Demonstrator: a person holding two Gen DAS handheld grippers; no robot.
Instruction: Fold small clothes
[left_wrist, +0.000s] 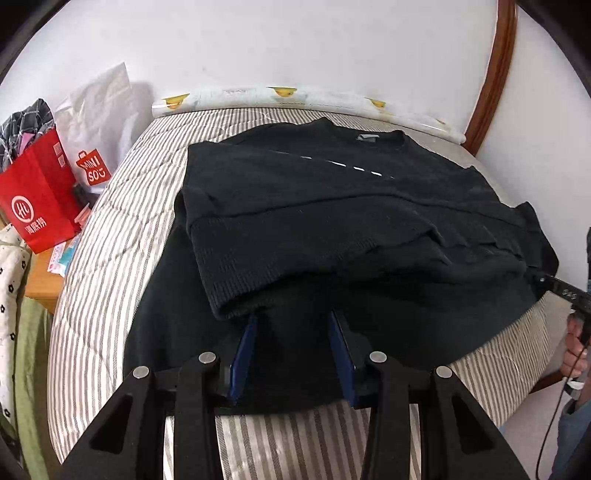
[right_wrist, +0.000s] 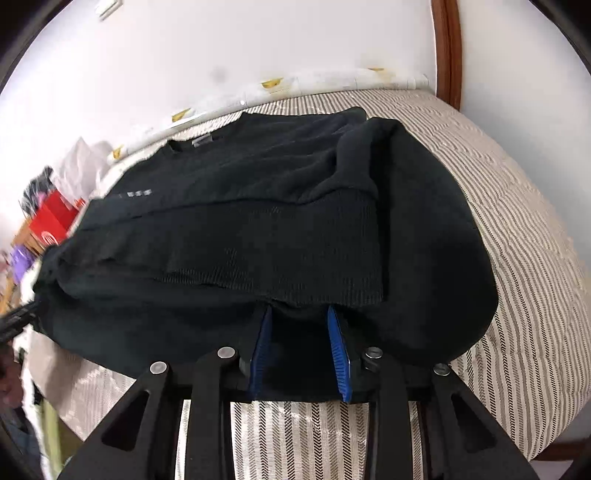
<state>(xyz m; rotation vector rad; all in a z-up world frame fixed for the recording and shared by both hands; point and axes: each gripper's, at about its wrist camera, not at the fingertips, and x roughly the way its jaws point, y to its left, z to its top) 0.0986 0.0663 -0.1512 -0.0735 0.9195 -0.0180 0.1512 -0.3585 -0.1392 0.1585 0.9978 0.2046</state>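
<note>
A black knit sweater (left_wrist: 332, 206) lies on a striped bed (left_wrist: 122, 206), its two sleeves folded across the body, collar toward the wall. My left gripper (left_wrist: 293, 317) is open, its blue pads (left_wrist: 245, 347) apart over the lower hem, tips just under a folded sleeve's cuff. In the right wrist view the same sweater (right_wrist: 236, 229) fills the middle. My right gripper (right_wrist: 299, 314) is open too, its blue pads (right_wrist: 338, 350) apart with tips at the edge of the ribbed cuff. The right gripper also shows at the left wrist view's right edge (left_wrist: 565, 291).
Red paper bags (left_wrist: 40, 199) and white plastic bags stand on a wooden stand left of the bed. A rolled sheet with yellow prints (left_wrist: 280, 96) lies along the white wall. A wooden frame (left_wrist: 495, 74) rises at the far right. The bed's near edge is just under both grippers.
</note>
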